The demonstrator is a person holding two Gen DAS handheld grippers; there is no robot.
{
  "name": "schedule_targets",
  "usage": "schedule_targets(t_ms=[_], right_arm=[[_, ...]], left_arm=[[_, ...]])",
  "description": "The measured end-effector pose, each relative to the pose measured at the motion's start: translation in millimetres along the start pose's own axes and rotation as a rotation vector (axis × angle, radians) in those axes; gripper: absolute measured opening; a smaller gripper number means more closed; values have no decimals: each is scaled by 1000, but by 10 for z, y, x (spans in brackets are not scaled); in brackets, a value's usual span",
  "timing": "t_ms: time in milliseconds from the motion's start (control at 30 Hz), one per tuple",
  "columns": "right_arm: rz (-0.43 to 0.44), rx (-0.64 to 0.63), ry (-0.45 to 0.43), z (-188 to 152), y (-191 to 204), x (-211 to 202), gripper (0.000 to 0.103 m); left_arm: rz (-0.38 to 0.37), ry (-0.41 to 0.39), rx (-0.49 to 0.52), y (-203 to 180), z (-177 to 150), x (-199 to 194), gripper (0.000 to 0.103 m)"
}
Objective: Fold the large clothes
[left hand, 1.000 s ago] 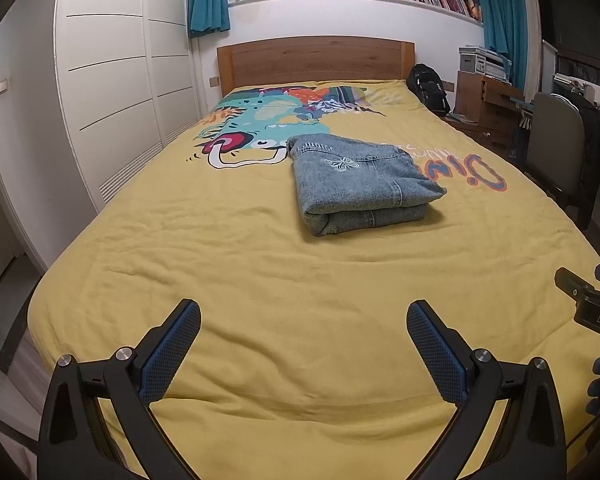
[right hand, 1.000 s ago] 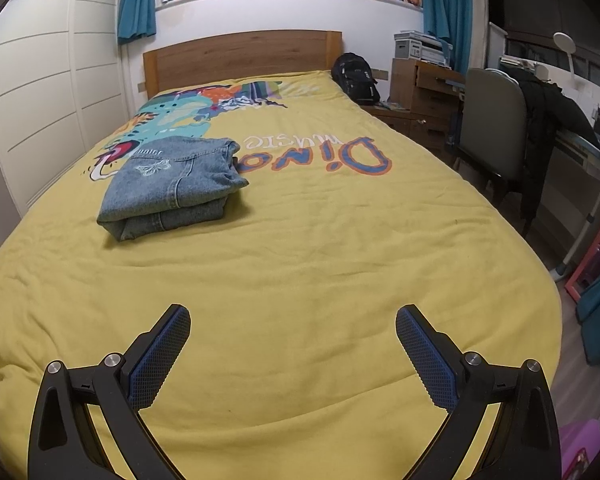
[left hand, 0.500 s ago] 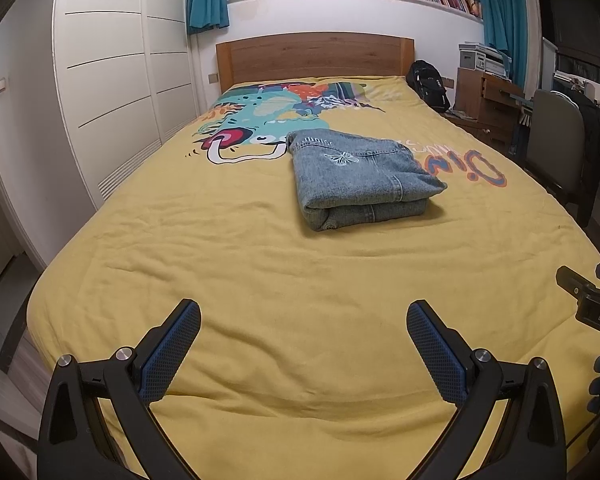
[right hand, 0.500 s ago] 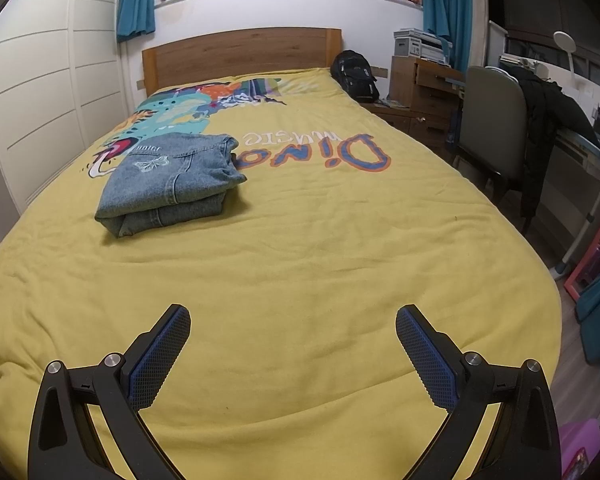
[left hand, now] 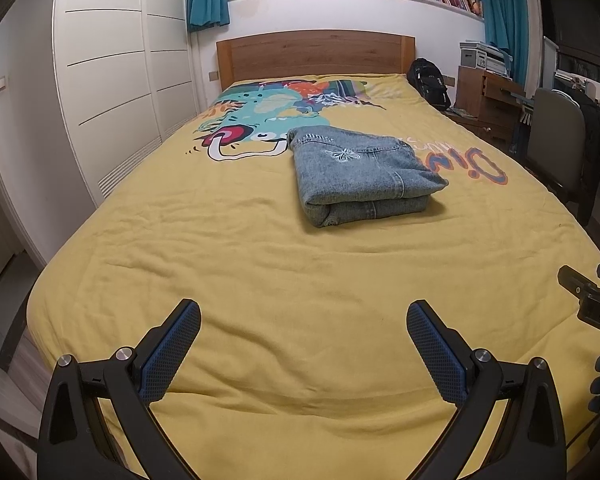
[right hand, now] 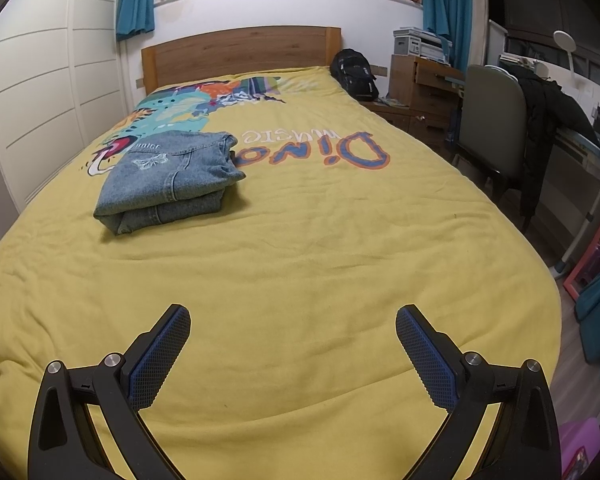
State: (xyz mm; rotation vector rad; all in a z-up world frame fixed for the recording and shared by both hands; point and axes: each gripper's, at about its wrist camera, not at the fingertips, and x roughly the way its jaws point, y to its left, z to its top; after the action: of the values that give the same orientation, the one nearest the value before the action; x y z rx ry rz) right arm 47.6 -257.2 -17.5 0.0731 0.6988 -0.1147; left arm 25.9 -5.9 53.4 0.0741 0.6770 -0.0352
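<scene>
The jeans [left hand: 360,172] lie on the bed [left hand: 260,280], folded into a thick, neat bundle. They sit in the middle part of the yellow blanket [right hand: 320,260], with their far edge touching the dinosaur picture [left hand: 260,128] and the big printed letters [right hand: 320,148] just beside them. A small butterfly is stitched on the top layer. The folded edge faces the foot of the bed, and the layers stack up evenly (one corner sticks out a little on the side with the letters).

The left tongs [left hand: 304,344] are wide open and hold nothing. They hang over the near end of the bed, well apart from the jeans. The right tongs [right hand: 292,348] are also wide open and empty, over the same near end. A bit of the right tongs shows at the edge of the left view too.

It looks like the folding is done. No sleeve or leg hangs loose, and nothing is left spread flat. No other clothes wait on the bed in these views. What may be left is only to tidy that one corner, or to take the bundle away, if that is wanted.
</scene>
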Motion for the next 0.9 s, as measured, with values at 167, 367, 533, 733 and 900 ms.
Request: schedule_targets(t_ms=[167,367,533,733,900], right_arm=[[0,0,1,-8,-6,3,103],[-3,0,8,-53,-31,27,103],[-6,0,12,-76,-54,39,103],[-9,-1,16,-87,-62,44,103],[-10,-1,19,-97,-78,48,103]], left_arm=[[0,3,-1,5,-8,6,102],[-2,6,-2,6,-16,13,102],[-3,9,-2,9,-29,20,102],[-6,11,1,11,-44,22,102],[-9,17,-2,21,-56,31,102]])
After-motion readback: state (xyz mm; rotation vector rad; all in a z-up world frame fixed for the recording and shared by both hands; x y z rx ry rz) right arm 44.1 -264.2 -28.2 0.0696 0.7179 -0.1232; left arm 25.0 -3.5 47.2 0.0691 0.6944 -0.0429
